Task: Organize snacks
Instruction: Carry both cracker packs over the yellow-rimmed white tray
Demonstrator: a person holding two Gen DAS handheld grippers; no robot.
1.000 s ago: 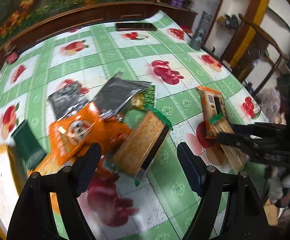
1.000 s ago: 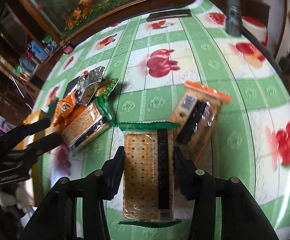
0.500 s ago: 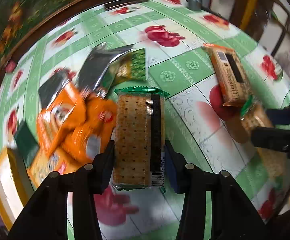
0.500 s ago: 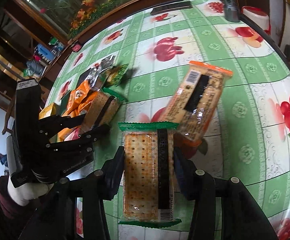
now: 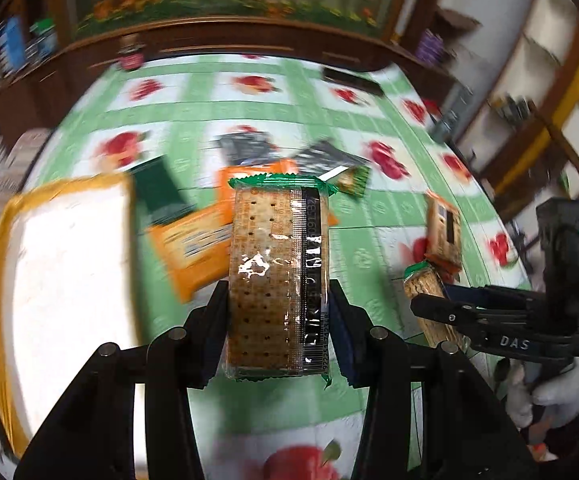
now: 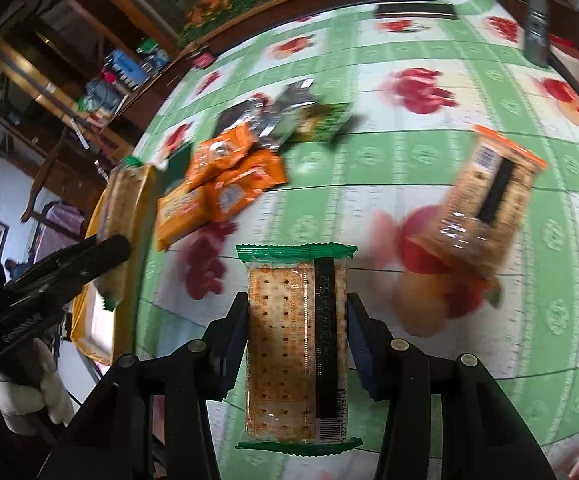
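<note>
My left gripper [image 5: 277,300] is shut on a green-edged cracker pack [image 5: 277,276] and holds it above the table, next to a yellow-rimmed white box [image 5: 61,260] at the left. My right gripper [image 6: 297,320] is shut on a second green-edged cracker pack [image 6: 297,348], also lifted. An orange-edged cracker pack [image 6: 485,200] lies on the table at the right. Orange snack packets [image 6: 225,184] and silver and dark packets [image 6: 285,120] lie in a pile. The left gripper with its pack shows in the right wrist view [image 6: 109,240], over the box.
The table has a green and white cloth with red fruit prints [image 6: 421,92]. A dark flat remote [image 6: 415,11] and a grey can [image 6: 535,20] sit at the far edge. A wooden cabinet [image 5: 229,40] runs behind the table. A wooden chair [image 5: 545,140] stands at the right.
My left gripper closed on the cracker pack, lifted it off the pile and swung left toward the white box. My right gripper kept its pack and drifted slightly.
</note>
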